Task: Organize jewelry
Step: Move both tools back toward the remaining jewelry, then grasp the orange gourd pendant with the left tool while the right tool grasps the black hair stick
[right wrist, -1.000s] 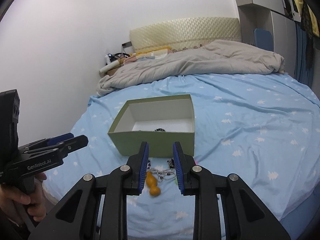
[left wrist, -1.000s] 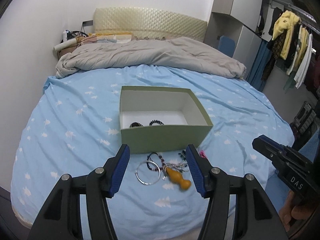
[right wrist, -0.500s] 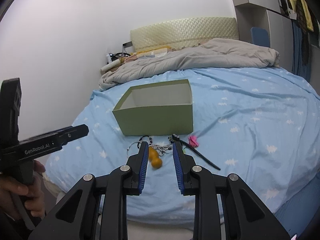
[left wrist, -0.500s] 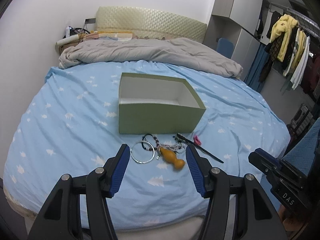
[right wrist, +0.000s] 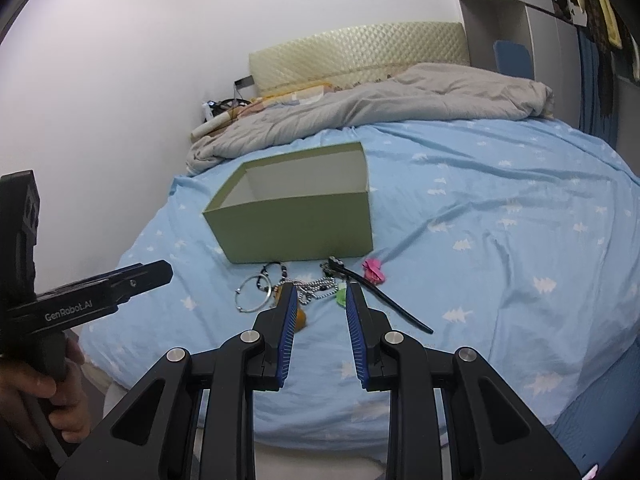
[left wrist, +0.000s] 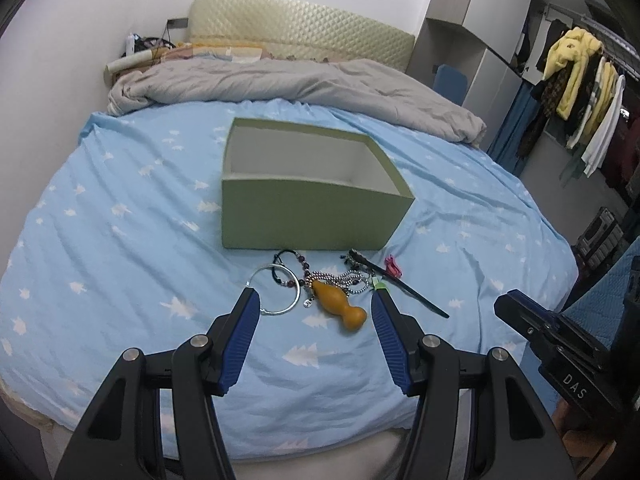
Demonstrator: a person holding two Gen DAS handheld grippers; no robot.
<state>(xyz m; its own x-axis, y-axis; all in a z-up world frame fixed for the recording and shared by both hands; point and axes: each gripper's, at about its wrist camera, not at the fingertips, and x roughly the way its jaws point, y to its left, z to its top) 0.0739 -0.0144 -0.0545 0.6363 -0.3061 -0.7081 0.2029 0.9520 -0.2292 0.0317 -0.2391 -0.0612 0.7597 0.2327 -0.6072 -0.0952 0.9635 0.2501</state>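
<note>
An open green box [left wrist: 312, 212] [right wrist: 296, 228] stands on the blue bed sheet. In front of it lie a silver bangle [left wrist: 276, 290] [right wrist: 254, 298], beaded bracelets [left wrist: 292, 268], a bead chain [left wrist: 344, 280] [right wrist: 316, 288], an orange gourd-shaped pendant [left wrist: 338, 307] [right wrist: 300, 318], a black hair stick [left wrist: 400, 288] [right wrist: 384, 300] and a pink clip [left wrist: 394, 266] [right wrist: 374, 272]. My left gripper [left wrist: 314, 300] is open and empty, just short of the jewelry. My right gripper [right wrist: 320, 292] is open and empty above the chain.
A grey duvet [left wrist: 288, 84] is bunched at the head of the bed by a padded headboard [left wrist: 300, 28]. Clothes hang on a rack [left wrist: 576, 80] at the right. The bed's near edge [left wrist: 320, 440] is below the grippers.
Both grippers have pulled back and lowered, so the box inside is hidden and the jewelry sits further ahead. My right gripper has opened a little wider.
</note>
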